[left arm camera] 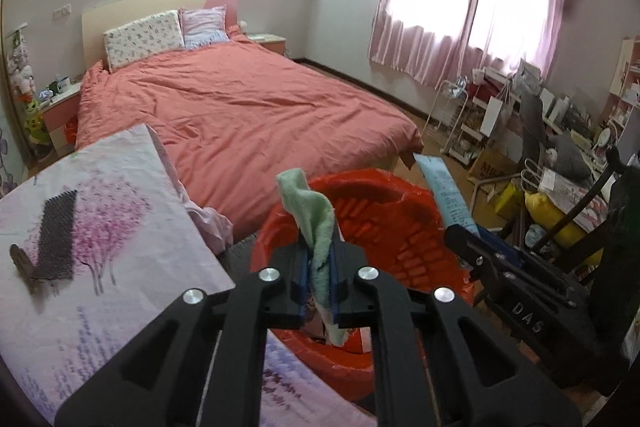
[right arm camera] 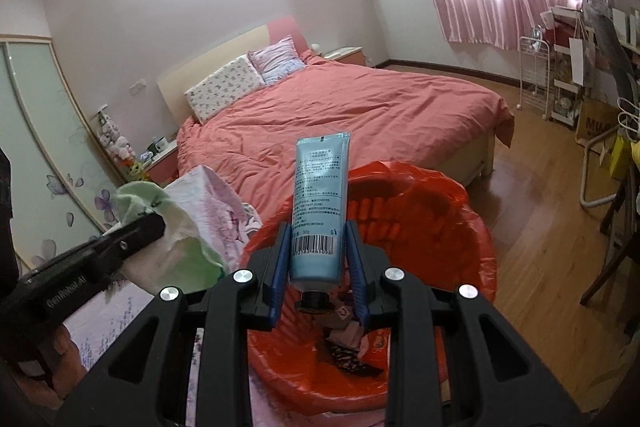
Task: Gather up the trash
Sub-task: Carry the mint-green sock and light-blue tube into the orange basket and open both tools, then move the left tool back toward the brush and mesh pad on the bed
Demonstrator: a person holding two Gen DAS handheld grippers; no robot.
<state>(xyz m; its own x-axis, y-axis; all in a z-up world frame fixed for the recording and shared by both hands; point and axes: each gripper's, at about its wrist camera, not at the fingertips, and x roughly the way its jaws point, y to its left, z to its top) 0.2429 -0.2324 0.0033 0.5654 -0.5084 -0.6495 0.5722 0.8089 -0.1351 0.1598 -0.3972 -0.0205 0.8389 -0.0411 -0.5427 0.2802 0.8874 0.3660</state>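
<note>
My left gripper is shut on a light green sock and holds it above the red trash bin. The sock also shows in the right wrist view. My right gripper is shut on a blue tube, cap toward me, over the same bin, which has a red bag liner and some wrappers at the bottom. The tube also shows in the left wrist view, held by the right gripper.
A table with a floral cloth stands to the left of the bin, with a dark mesh piece on it. A bed with a red cover lies behind. A cluttered desk and chairs stand at the right.
</note>
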